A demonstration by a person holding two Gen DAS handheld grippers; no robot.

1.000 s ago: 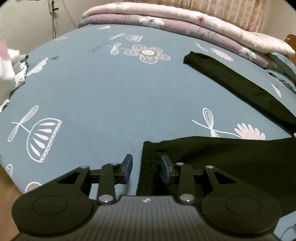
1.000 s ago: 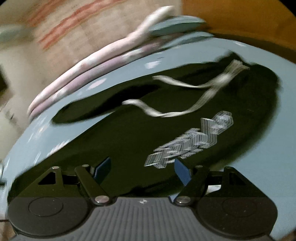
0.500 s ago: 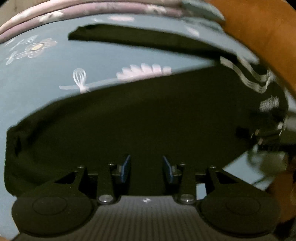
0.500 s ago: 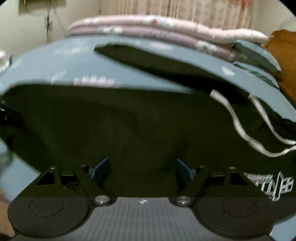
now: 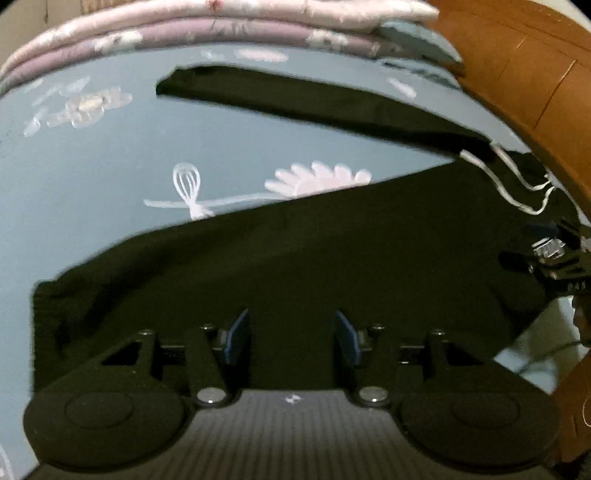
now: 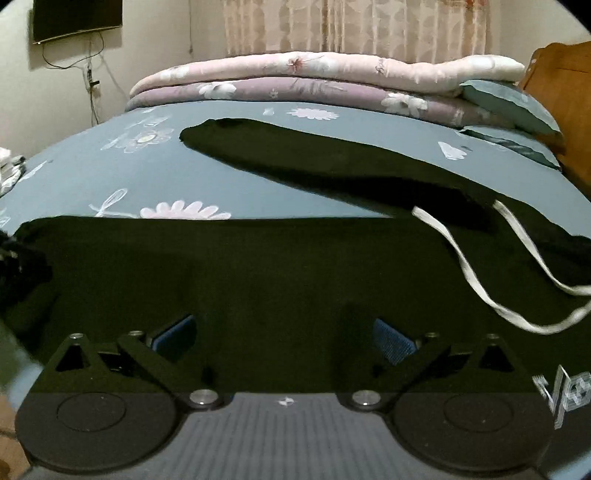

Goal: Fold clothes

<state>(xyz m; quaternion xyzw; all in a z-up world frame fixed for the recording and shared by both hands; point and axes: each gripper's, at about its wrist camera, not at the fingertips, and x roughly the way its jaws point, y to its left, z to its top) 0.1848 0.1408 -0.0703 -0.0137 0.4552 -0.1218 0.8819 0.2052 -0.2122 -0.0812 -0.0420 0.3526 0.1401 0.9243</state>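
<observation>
I see black hoodie (image 6: 295, 266): soft matt cloth, no shine. Its white drawstring (image 6: 465, 266): flat woven cloth tape. Bed sheet (image 6: 258, 177): smooth blue cloth with printed flowers. Folded quilts (image 6: 314, 79): puffy soft cloth, pink and purple. Headboard (image 5: 524, 77): smooth brown wood, little shine. My right gripper (image 6: 284, 336): matt black plastic, shiny metal pins, ribbed blue pads on fingers (image 6: 391, 338). Curtain (image 6: 354, 26): thin patterned cloth.

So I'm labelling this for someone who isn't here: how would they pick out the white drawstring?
Start at the blue flowered bedsheet, then the black garment spread across its near side. At the garment's right end lies the white drawstring, a flat looping cord, the only pale strip on the dark cloth.
</observation>
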